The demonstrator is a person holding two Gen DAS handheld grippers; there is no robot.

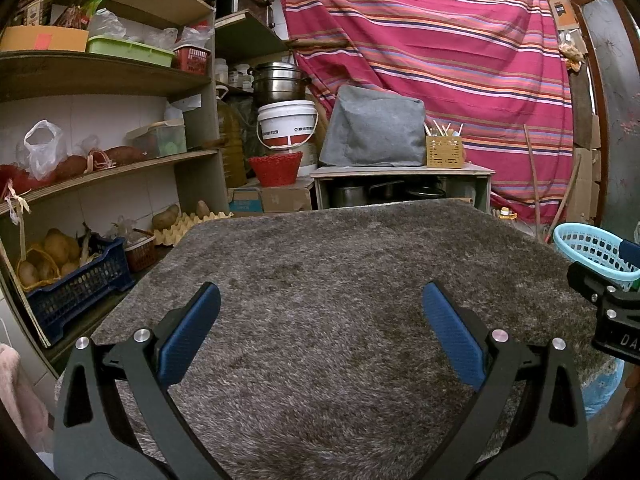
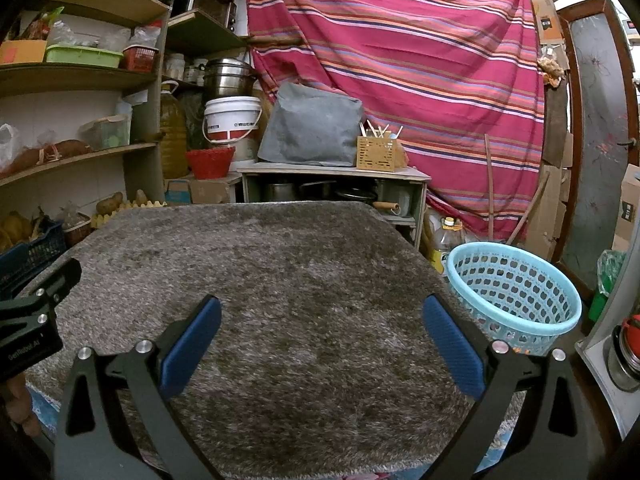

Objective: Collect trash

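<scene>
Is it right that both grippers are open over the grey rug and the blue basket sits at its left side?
Not quite. The basket sits at the rug's right side, as the right wrist view shows. The left gripper and right gripper are both open over the rug.

Place: a home storeroom or pantry that doubled as a kitchen corner.
Left of the gripper: wooden shelves held potatoes in a dark crate, sweet potatoes, plastic bags and small trays.
Ahead: stacked steel pots sat on a white bucket, beside a large oil jug and a red basket.
Ahead, further right: a low cabinet stored pans below and carried a holder of utensils.
Behind: a striped pink cloth hung as a wall cover.
Right: cardboard boxes were piled by a door.
Beneath: a shaggy grey rug covered the table.
</scene>
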